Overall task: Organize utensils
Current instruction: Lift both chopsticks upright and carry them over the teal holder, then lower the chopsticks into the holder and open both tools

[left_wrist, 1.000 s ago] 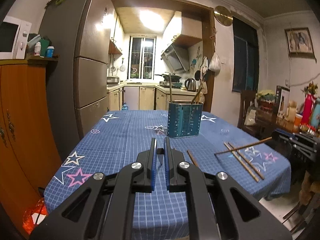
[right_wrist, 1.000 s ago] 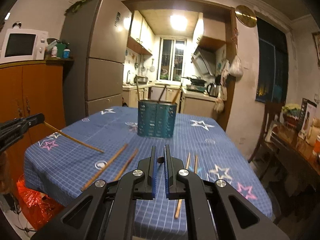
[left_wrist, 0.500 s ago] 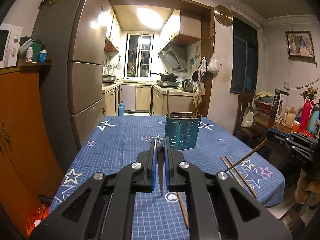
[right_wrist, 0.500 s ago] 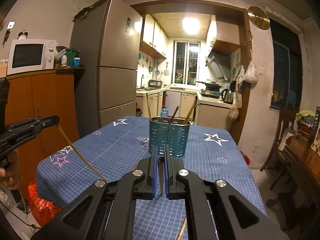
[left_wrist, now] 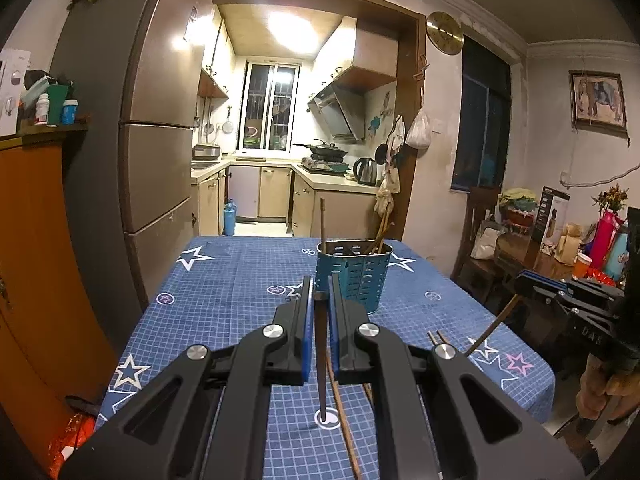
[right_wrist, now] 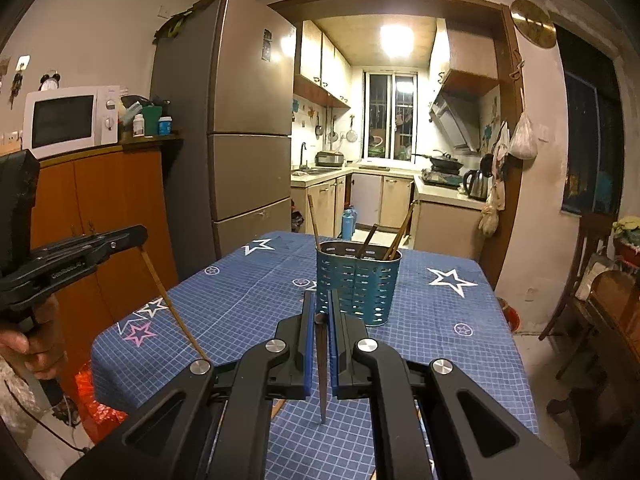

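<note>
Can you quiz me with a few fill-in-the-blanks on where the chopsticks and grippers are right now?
1. Each gripper, left gripper and right gripper, is shut on one ____.
2. The blue utensil holder stands ____ on the table.
3. The held chopstick hangs with its tip pointing ____.
4. The holder already contains several ____.

Missing words: chopstick; upright; down; chopsticks

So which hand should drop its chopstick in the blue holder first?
Probably right, just barely. Right gripper and left gripper each pinch a chopstick, but the blue holder looks slightly nearer in the right wrist view.
</note>
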Demonstrator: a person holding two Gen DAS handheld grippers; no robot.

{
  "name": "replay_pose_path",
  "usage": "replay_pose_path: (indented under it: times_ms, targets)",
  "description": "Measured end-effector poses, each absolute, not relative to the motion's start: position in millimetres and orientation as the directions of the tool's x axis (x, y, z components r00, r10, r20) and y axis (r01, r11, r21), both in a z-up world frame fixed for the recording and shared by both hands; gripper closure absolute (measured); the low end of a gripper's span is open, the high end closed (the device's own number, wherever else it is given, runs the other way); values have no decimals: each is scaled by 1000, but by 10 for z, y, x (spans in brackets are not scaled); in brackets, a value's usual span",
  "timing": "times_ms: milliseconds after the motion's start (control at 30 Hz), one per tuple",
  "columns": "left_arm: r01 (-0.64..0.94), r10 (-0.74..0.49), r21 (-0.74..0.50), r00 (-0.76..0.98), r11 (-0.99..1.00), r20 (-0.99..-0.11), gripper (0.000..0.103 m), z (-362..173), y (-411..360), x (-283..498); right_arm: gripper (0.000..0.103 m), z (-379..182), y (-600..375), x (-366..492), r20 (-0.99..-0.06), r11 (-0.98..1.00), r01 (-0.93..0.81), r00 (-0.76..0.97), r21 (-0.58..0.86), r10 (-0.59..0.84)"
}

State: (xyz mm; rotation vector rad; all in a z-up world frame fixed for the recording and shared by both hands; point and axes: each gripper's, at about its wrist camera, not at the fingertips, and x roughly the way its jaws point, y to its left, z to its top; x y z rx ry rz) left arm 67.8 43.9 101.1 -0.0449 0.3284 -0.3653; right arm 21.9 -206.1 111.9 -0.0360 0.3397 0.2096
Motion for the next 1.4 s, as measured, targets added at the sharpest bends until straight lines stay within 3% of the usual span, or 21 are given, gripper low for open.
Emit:
replay_pose_path:
  times_ms: [367, 633, 867, 1000, 1267, 1400]
  targets:
    - [399, -418, -123, 870, 909, -263, 98, 1434, 166, 1141, 95, 1617, -2267, 544, -321, 973, -220, 918, 71, 231]
    - [401, -405, -61, 897, 914, -178, 98, 1852, -158, 1540, 95, 2074, -2429, 1082, -307, 982, -178, 932, 68, 190]
    - [382, -389, -77, 911, 921, -134, 98, 2133, -349, 2041, 95, 2435, -2546, 1656, -281, 990, -117, 950, 77, 134]
    - [385, -396, -101, 907, 917, -141, 98, 2170, -429, 2335, 96, 2555, -2512, 1921, -237, 995, -82, 967, 53, 92]
    - [348, -346, -14, 925, 937, -155, 98, 2056, -691, 2787, 96, 2607, -2531, 2519, -171, 995, -67, 982, 74, 79]
    - [342, -344, -40, 923, 939, -175, 98, 1959, -681, 2983, 96, 2545, -2511, 2769, -176, 995, -57, 982, 84, 71]
